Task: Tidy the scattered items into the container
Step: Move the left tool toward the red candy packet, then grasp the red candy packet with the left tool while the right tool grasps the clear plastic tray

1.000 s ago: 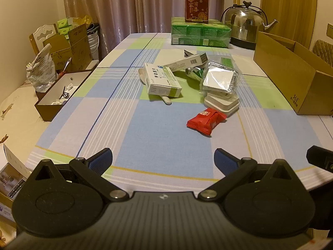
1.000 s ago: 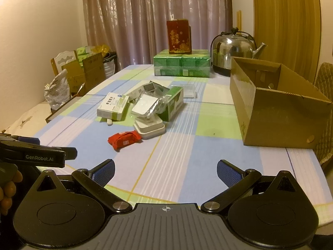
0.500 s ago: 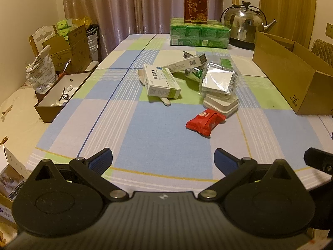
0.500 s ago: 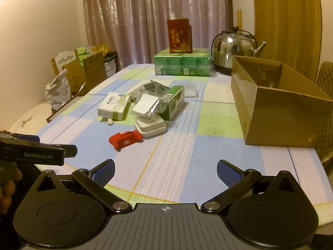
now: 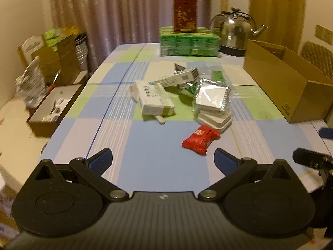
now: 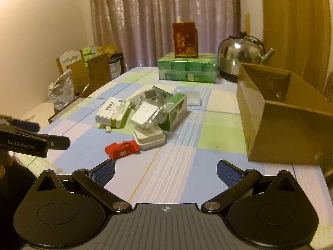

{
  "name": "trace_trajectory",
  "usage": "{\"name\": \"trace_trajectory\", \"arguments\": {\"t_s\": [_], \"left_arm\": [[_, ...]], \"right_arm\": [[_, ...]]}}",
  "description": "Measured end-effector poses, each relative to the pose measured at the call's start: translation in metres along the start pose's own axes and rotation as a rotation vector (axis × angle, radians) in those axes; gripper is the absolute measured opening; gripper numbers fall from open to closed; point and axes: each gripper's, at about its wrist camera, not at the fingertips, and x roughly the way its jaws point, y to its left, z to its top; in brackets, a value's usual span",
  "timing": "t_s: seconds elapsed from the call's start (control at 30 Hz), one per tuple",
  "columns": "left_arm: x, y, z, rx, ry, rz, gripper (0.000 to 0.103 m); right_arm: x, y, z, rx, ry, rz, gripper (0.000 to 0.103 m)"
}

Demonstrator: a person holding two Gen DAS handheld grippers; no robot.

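Note:
A heap of items lies mid-table: a red snack packet [image 5: 200, 138] [image 6: 121, 149], a white-green medicine box [image 5: 154, 102] [image 6: 113, 112], a foil tray [image 5: 213, 94] [image 6: 145, 115] on a white square box [image 5: 215, 119] [image 6: 149, 138], and a green box [image 6: 174, 112]. An open cardboard box [image 5: 285, 83] [image 6: 278, 116] stands at the right. My left gripper [image 5: 163, 159] is open, empty, just short of the red packet. My right gripper [image 6: 165, 169] is open and empty, the packet ahead to its left.
At the far end stand a green wrapped pack [image 5: 189, 43] with a red carton [image 5: 185, 14] on it and a steel kettle [image 5: 234, 33]. A brown tray of small bits [image 5: 54, 108] and cardboard clutter sit off the table's left edge.
Both grippers have moved forward over the table toward the heap; the red packet and boxes look nearer. Both stay open and nothing on the table has shifted.

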Motion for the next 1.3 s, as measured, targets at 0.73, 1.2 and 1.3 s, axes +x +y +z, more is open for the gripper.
{"name": "trace_trajectory", "arguments": {"t_s": [0.73, 1.2, 1.3], "left_arm": [[0.114, -0.023, 0.029, 0.465, 0.145, -0.362, 0.084], [0.152, -0.026, 0.033, 0.456, 0.2, -0.501, 0.028], [0.151, -0.018, 0.036, 0.443, 0.205, -0.498, 0.026]], "right_arm": [[0.108, -0.002, 0.051, -0.324, 0.005, 0.11, 0.101], [0.145, 0.003, 0.054, -0.453, 0.016, 0.172, 0.086], [0.149, 0.009, 0.058, -0.494, 0.0, 0.184, 0.084]]}}
